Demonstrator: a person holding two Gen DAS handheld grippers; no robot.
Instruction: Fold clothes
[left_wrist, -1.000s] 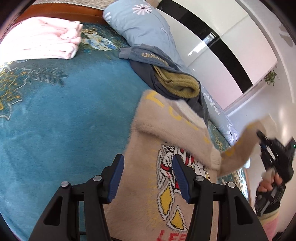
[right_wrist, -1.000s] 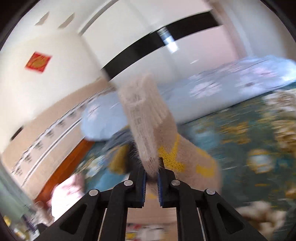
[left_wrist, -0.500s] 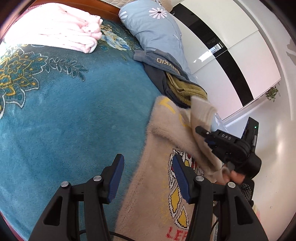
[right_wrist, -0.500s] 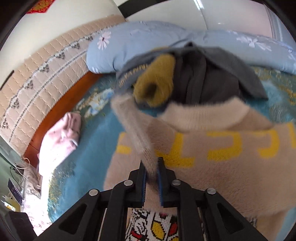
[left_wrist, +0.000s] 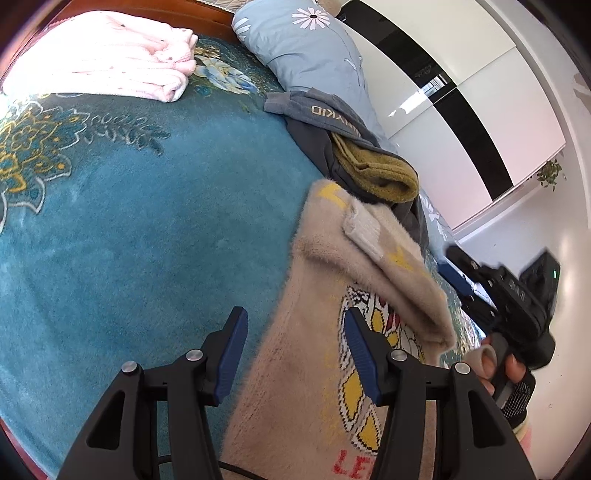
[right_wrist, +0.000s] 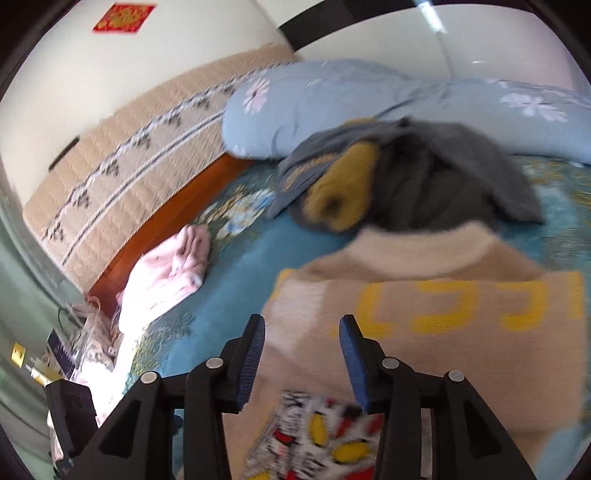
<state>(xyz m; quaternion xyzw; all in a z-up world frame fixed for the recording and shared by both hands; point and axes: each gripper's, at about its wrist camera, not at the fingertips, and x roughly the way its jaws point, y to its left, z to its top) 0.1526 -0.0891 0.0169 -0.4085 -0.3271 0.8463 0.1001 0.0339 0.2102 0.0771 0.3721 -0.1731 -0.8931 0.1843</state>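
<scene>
beige sweater (left_wrist: 317, 369) flat on blue bedspread (left_wrist: 129, 240), long axis running near to far, one sleeve (left_wrist: 391, 266) folded across chest. left gripper (left_wrist: 293, 354) wide open, empty, over near left edge. right gripper (right_wrist: 302, 358) wide open, empty, nearer the collar.

Right wrist view is motion-blurred: the cartoon print on the beige sweater (right_wrist: 424, 332) smears out and its yellow letters can't be read. The sweater's hem runs off the bottom edge in both views. In the left view the red lettering is cut off after "LE". Clutter past the bed's (right_wrist: 240, 258) left edge is too small to tell.
</scene>
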